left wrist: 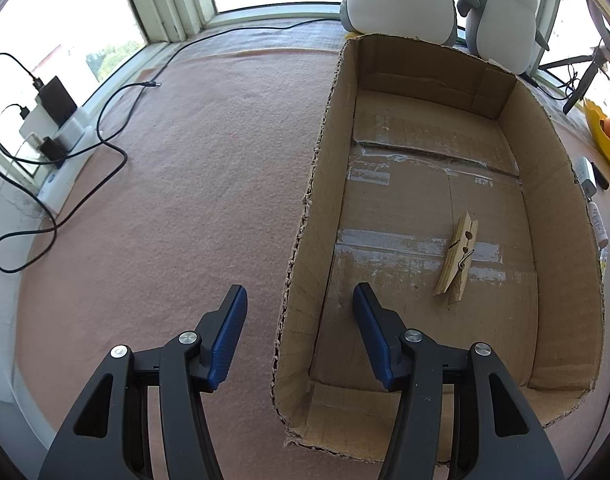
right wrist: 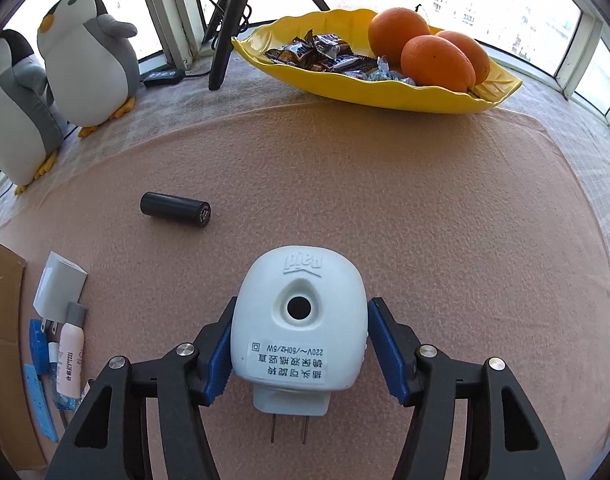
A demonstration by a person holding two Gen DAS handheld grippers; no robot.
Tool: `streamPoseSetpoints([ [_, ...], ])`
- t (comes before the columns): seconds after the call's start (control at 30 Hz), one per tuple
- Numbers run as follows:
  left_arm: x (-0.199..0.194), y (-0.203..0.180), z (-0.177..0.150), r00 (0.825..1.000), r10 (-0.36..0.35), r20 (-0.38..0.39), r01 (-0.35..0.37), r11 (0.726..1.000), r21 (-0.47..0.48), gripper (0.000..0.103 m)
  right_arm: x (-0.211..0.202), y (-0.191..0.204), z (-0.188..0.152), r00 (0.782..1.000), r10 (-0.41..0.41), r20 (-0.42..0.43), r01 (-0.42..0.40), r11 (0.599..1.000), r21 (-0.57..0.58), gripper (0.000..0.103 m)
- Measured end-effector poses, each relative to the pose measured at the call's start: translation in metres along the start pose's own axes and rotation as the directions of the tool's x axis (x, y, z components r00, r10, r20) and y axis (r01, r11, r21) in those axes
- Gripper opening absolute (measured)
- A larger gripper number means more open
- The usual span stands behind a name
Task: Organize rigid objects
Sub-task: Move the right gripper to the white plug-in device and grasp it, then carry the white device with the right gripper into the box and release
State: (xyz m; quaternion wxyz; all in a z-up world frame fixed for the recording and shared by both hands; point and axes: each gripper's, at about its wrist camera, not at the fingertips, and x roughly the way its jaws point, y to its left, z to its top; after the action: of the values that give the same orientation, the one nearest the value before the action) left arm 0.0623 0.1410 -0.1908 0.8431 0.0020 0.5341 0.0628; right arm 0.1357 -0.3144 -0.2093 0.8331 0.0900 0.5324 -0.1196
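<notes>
An open cardboard box lies on the pink felt mat; a wooden clothespin lies on its floor. My left gripper is open and empty, straddling the box's left wall near its front corner. In the right wrist view, my right gripper has its blue pads on both sides of a white plug-in device with two prongs pointing toward the camera. A black cylinder lies on the mat to the far left. A white charger, a pink tube and blue items lie beside the box edge.
Two plush penguins stand by the window. A yellow dish holds oranges and candy. A power strip with chargers and black cables lie left of the mat. A tripod leg stands at the back.
</notes>
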Motion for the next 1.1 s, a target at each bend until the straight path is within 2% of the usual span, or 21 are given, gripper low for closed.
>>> streamPoseSetpoints([
  [0.27,0.000,0.002,0.000,1.000,-0.001,0.002,0.001,1.000,-0.006,0.058,-0.002,0.004,-0.001,1.000,-0.008,0.008,0.008,1.000,-0.018,0.051],
  [0.5,0.000,0.002,0.000,1.000,-0.003,0.003,0.003,1.000,-0.008,0.059,-0.021,0.015,-0.003,0.998,-0.013,0.054,0.016,0.999,-0.051,0.051],
  [0.73,0.000,0.003,-0.001,1.000,-0.011,0.008,0.011,1.000,-0.011,0.059,-0.054,0.045,-0.007,0.994,0.063,0.089,-0.055,0.995,-0.087,0.051],
  [1.1,0.000,0.005,-0.003,0.999,-0.029,0.016,0.029,1.000,-0.012,0.059,-0.105,0.130,-0.023,0.970,0.211,0.119,-0.179,0.955,-0.236,0.051],
])
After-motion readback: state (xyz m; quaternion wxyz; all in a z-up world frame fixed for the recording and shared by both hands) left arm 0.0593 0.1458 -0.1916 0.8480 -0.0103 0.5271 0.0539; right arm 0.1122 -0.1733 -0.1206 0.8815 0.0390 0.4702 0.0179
